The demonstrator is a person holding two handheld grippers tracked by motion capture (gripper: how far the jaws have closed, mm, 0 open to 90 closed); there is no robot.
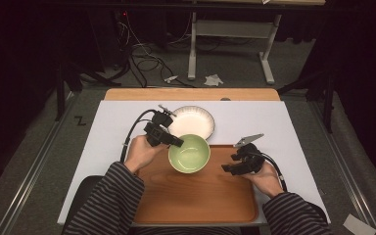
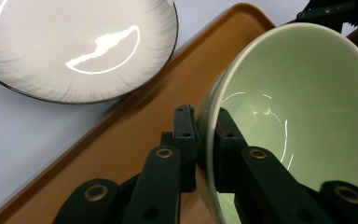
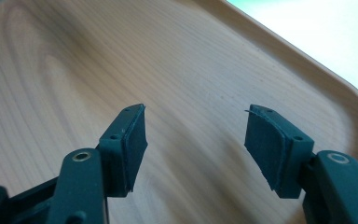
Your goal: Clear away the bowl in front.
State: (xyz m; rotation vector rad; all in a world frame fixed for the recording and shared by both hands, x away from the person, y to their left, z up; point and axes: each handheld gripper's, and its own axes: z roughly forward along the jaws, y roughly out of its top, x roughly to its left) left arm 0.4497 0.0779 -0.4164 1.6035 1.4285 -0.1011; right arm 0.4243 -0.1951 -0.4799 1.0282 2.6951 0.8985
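A pale green bowl point(image 1: 190, 152) hangs tilted over the far edge of the wooden tray point(image 1: 196, 196). My left gripper point(image 1: 175, 141) is shut on the bowl's left rim; in the left gripper view the green bowl point(image 2: 307, 112) has one jaw inside its wall and one outside, with the left gripper point(image 2: 206, 135) clamped there. A white plate point(image 1: 192, 122) with a dark rim lies on the white tabletop just behind the tray, and the white plate point(image 2: 74, 46) appears upper left. My right gripper point(image 1: 229, 169) stands open over the tray's right part; the right gripper point(image 3: 196, 140) holds nothing.
The tray point(image 3: 121, 70) sits on a white board point(image 1: 117, 127) at the table's near edge. A person's striped sleeves point(image 1: 105, 205) come in from below. Cables and a desk frame point(image 1: 230, 44) stand on the floor beyond the table.
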